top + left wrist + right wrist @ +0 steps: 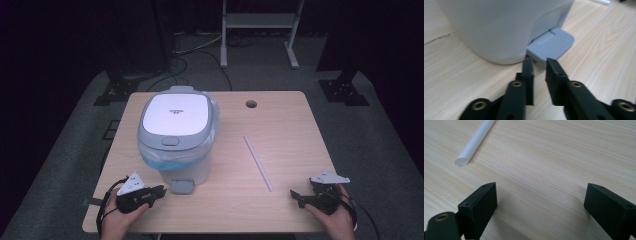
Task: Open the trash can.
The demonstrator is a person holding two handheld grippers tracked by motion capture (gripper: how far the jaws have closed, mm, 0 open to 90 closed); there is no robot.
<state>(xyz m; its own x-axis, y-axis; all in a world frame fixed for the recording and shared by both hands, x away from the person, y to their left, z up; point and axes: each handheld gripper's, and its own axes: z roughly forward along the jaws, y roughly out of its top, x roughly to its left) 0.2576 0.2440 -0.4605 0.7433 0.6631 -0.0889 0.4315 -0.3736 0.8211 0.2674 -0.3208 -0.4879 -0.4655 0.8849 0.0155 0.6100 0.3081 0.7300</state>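
Note:
A white pedal bin [175,145] with a grey-rimmed shut lid and a blue liner stands on the left half of the wooden table [290,125]. Its grey foot pedal [181,186] sticks out at the front. My left gripper [161,190] lies low on the table just left of that pedal. In the left gripper view the jaws [539,61] stand close together with a narrow empty gap, their tips just short of the pedal [551,45]. A white straw [258,162] lies flat right of the bin. My right gripper [295,196] rests open near the front right corner, with the straw's end [474,141] ahead and to the left.
A round cable hole [251,104] sits near the table's far edge. Beyond the table are a metal frame's legs [260,35], cables on the floor and dark stands at both sides. Bare tabletop lies between the straw and the right edge.

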